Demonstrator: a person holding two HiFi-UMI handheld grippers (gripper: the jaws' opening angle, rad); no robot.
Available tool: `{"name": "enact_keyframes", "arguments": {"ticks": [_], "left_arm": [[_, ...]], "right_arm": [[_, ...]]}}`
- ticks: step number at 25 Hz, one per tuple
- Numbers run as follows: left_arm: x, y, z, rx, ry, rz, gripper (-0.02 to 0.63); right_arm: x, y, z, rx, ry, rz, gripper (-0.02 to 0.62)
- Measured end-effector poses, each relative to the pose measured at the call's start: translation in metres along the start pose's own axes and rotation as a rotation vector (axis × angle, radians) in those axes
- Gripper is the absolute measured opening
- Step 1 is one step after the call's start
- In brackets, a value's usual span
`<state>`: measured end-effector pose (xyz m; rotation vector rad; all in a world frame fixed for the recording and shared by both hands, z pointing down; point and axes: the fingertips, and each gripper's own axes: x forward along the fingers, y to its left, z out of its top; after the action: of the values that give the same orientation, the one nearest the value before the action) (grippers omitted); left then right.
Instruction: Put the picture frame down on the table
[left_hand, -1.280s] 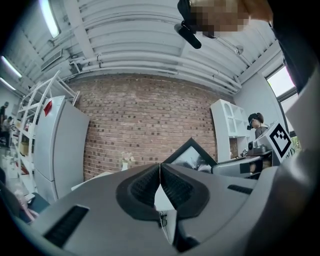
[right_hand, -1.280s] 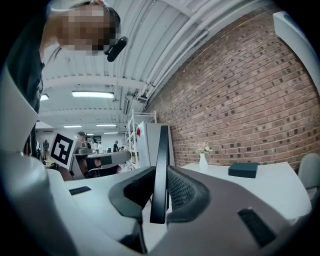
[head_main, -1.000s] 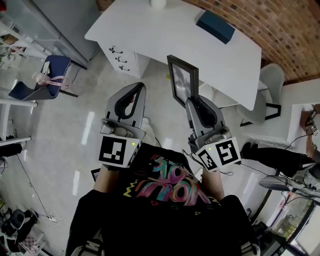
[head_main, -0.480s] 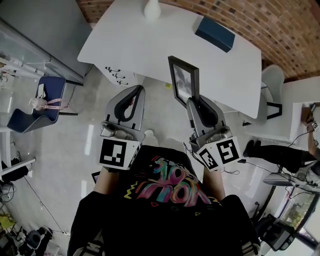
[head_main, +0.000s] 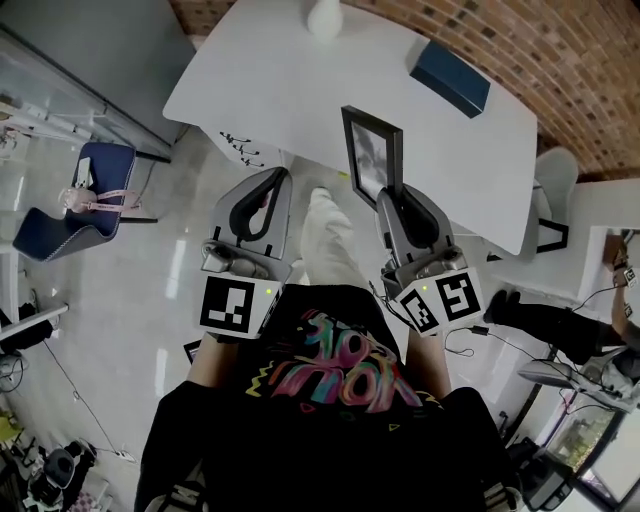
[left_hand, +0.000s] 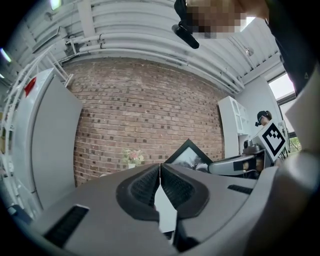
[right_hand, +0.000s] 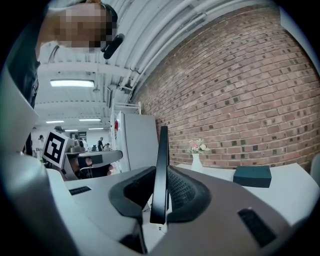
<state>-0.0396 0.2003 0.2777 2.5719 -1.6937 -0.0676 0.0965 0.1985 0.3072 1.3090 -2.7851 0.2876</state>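
Note:
A black picture frame (head_main: 372, 157) stands upright in the air, held by its lower edge in my right gripper (head_main: 392, 198), which is shut on it. In the right gripper view the frame (right_hand: 161, 172) shows edge-on between the two pads. It hangs over the near edge of the white table (head_main: 290, 90). My left gripper (head_main: 268, 180) is beside it on the left, shut, with nothing between its jaws (left_hand: 160, 172). From the left gripper view the frame (left_hand: 190, 156) appears to the right, its picture facing that camera.
On the table lie a dark teal box (head_main: 450, 78) at the far right and a white vase (head_main: 323, 16) with flowers at the far edge. A brick wall runs behind it. A blue chair (head_main: 75, 200) stands at the left. The person's leg (head_main: 330, 245) steps forward between the grippers.
The table has drawn a little nearer and the frame now overlaps its near edge. A light trouser leg has swung forward between the grippers. Both grippers keep their grip state.

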Motion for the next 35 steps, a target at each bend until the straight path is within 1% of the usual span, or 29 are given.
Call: {"name": "enact_keyframes", "arguments": {"ticks": [6,12,18,21,27,29,32,35], "left_arm": [[0.038,0.044,0.002,0.009,-0.01,0.081,0.028],[0.088,0.098,0.006,0.012,-0.005,0.141,0.028],[0.154,0.143,0.014,0.0,-0.002,0.191,0.028],[0.188,0.161,0.02,0.007,-0.005,0.208,0.028],[0.24,0.191,0.024,0.013,0.004,0.23,0.028],[0.254,0.195,0.021,0.02,0.022,0.216,0.028],[0.278,0.202,0.023,0.008,0.019,0.201,0.028],[0.299,0.206,0.022,-0.003,0.023,0.168,0.028]], "right_arm": [[0.065,-0.02,0.003,-0.002,0.016,0.082,0.091],[0.145,-0.042,0.013,-0.002,0.032,0.147,0.091],[0.22,-0.078,0.034,-0.001,0.051,0.197,0.091],[0.252,-0.098,0.044,-0.004,0.056,0.22,0.091],[0.304,-0.13,0.049,0.007,0.081,0.251,0.091],[0.314,-0.141,0.048,0.014,0.093,0.242,0.091],[0.327,-0.158,0.049,0.024,0.099,0.218,0.091],[0.335,-0.169,0.047,0.027,0.112,0.189,0.091]]}}
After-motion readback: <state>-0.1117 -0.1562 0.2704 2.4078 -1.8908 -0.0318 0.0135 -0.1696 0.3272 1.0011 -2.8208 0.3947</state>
